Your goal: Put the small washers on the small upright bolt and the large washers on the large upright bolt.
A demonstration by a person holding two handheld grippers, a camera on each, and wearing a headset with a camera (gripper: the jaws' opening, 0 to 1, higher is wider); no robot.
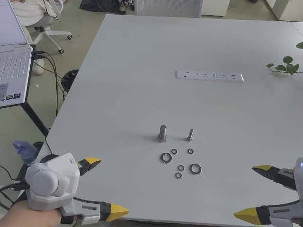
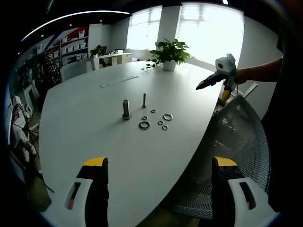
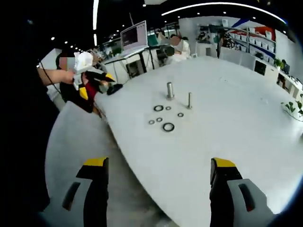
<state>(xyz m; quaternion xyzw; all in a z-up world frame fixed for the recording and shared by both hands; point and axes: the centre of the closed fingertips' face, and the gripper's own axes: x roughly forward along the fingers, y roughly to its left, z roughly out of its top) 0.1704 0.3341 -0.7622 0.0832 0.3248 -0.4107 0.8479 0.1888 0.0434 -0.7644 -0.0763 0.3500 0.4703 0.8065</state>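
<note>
On the white table (image 1: 142, 71) a large upright bolt (image 1: 162, 133) and a thin small upright bolt (image 1: 190, 135) stand side by side. In front of them lie two large washers (image 1: 165, 157) (image 1: 195, 169) and several small washers (image 1: 181, 167), all loose on the table. My left gripper (image 1: 106, 187) hovers open at the table's near left corner. My right gripper (image 1: 249, 191) is open at the near right edge. Both sit well short of the washers, with nothing between the jaws. The left gripper view shows the bolts (image 2: 126, 109) and the right gripper (image 2: 210, 94) beyond them.
A white power strip (image 1: 209, 75) lies farther back on the table, and plant leaves (image 1: 286, 65) reach in at the right edge. A laptop (image 1: 12, 61) stands on a side stand to the left. A mesh chair (image 2: 227, 156) is close to the table's near edge.
</note>
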